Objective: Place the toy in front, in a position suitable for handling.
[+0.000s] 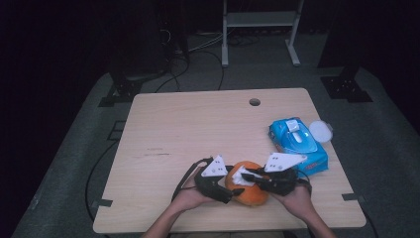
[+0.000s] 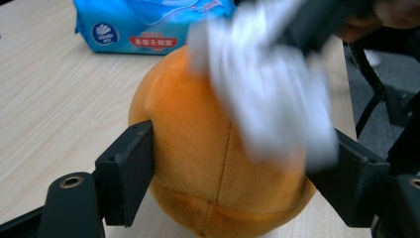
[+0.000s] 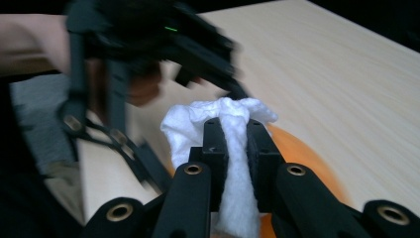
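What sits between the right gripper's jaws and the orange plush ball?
A white wipe, pinched in the right gripper and pressed on top of the orange plush ball; the right gripper view shows it. The left gripper clamps the ball's sides.

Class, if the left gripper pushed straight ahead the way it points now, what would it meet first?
Probably the white wipe draped over the orange plush ball that the left gripper already clasps; beyond lies the blue wet-wipe pack.

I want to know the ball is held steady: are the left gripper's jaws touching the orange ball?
Touching. In the left gripper view, the left gripper has one jaw pressed against each side of the orange ball.
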### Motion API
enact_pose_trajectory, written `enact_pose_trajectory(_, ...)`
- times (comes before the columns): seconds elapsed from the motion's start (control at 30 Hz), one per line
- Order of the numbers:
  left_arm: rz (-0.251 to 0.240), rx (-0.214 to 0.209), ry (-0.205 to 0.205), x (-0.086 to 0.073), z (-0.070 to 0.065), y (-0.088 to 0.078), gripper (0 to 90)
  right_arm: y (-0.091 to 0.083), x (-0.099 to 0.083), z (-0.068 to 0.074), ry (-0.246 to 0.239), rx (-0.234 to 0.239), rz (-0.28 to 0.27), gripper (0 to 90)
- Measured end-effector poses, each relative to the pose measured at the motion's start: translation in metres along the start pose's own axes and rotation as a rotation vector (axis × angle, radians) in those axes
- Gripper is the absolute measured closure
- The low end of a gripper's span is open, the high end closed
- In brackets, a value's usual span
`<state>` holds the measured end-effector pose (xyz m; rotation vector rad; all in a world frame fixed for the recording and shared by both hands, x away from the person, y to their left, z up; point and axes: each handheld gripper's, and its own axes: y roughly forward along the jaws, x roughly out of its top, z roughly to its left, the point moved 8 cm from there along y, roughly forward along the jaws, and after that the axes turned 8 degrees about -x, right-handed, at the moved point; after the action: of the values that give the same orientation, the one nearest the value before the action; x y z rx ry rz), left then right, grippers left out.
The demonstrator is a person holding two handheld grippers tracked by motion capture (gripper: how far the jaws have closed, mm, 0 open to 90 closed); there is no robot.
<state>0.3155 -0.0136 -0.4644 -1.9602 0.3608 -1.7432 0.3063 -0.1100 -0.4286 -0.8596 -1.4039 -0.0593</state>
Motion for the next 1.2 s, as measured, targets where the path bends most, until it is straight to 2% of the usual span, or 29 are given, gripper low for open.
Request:
enact_pose_trajectory(0.07, 0.017, 0.004, 0.025, 0.000, -0.004, 0.002, 22.7, 0.009, 0.002, 0.013, -0.031, 0.022, 0.012, 80.7)
enact_pose_trajectory(0.13, 0.023, 0.010, 0.035, -0.003, -0.003, 0.002, 22.8, 0.013, 0.002, 0.014, -0.054, -0.003, 0.031, 80.8)
enact_pose_trajectory(0.17, 0.022, 0.010, 0.034, -0.005, -0.002, 0.001, 23.4, 0.012, 0.002, 0.005, -0.032, -0.024, 0.025, 80.8)
enact_pose_trajectory(0.2, 0.027, 0.011, 0.035, -0.007, -0.001, 0.000, 23.4, 0.012, 0.002, 0.005, -0.032, -0.024, 0.025, 80.8)
enact_pose_trajectory(0.23, 0.033, 0.009, 0.034, -0.009, 0.001, -0.001, 23.4, 0.008, -0.001, -0.008, -0.006, -0.062, 0.023, 80.8)
enact_pose_trajectory(0.33, 0.029, -0.005, 0.018, -0.013, 0.003, -0.002, 23.2, 0.001, -0.008, -0.024, 0.041, -0.086, 0.029, 80.8)
enact_pose_trajectory(0.37, 0.016, -0.029, -0.002, -0.013, 0.004, -0.003, 22.5, -0.001, -0.011, -0.028, 0.053, -0.088, 0.031, 80.8)
enact_pose_trajectory(0.4, 0.016, -0.029, -0.002, -0.013, 0.004, -0.003, 20.9, -0.001, -0.011, -0.028, 0.053, -0.088, 0.031, 80.8)
enact_pose_trajectory(0.47, -0.028, -0.080, -0.075, -0.012, 0.005, -0.005, 19.8, -0.004, -0.016, -0.032, 0.058, -0.103, 0.036, 80.8)
enact_pose_trajectory(0.5, -0.041, -0.086, -0.103, -0.011, 0.006, -0.005, 19.1, -0.006, -0.016, -0.032, 0.068, -0.105, 0.035, 80.8)
enact_pose_trajectory(0.53, -0.046, -0.092, -0.122, -0.009, 0.007, -0.004, 16.8, -0.005, -0.015, -0.031, 0.069, -0.101, 0.030, 80.8)
enact_pose_trajectory(0.57, -0.044, -0.087, -0.139, -0.008, 0.007, -0.002, 12.3, -0.002, -0.012, -0.023, 0.052, -0.067, 0.019, 80.7)
enact_pose_trajectory(0.6, -0.032, -0.082, -0.130, -0.008, 0.006, 0.000, 12.3, 0.000, -0.010, -0.017, 0.049, -0.042, 0.012, 80.6)
enact_pose_trajectory(0.67, -0.012, -0.065, -0.102, -0.010, 0.005, 0.001, 13.1, 0.002, -0.009, -0.013, 0.041, -0.031, 0.013, 80.6)
enact_pose_trajectory(0.73, -0.008, -0.062, -0.091, -0.013, 0.007, -0.002, 20.6, 0.005, -0.007, -0.007, 0.012, -0.029, 0.015, 80.5)
enact_pose_trajectory(0.83, 0.014, -0.067, -0.098, -0.022, 0.012, -0.007, 23.7, 0.003, -0.010, -0.015, 0.032, -0.032, 0.023, 80.6)
enact_pose_trajectory(0.93, 0.046, -0.094, -0.105, -0.031, 0.013, -0.013, 24.0, -0.001, -0.023, -0.028, 0.040, -0.082, 0.054, 80.7)
enact_pose_trajectory(1.03, 0.021, -0.103, -0.121, -0.025, 0.012, -0.012, 17.9, -0.003, -0.028, -0.030, 0.077, -0.078, 0.052, 80.7)
enact_pose_trajectory(1.1, -0.018, -0.096, -0.111, -0.015, 0.010, -0.010, 10.9, 0.000, -0.024, -0.025, 0.069, -0.061, 0.038, 80.7)
enact_pose_trajectory(1.13, -0.022, -0.094, -0.099, -0.012, 0.009, -0.008, 9.9, 0.002, -0.021, -0.019, 0.072, -0.030, 0.021, 80.6)
enact_pose_trajectory(1.17, -0.002, -0.087, -0.082, -0.012, 0.008, -0.006, 11.6, 0.006, -0.017, -0.010, 0.042, -0.015, 0.017, 80.6)
enact_pose_trajectory(1.2, 0.007, -0.081, -0.075, -0.013, 0.007, -0.005, 11.6, 0.006, -0.017, -0.010, 0.042, -0.015, 0.017, 80.6)
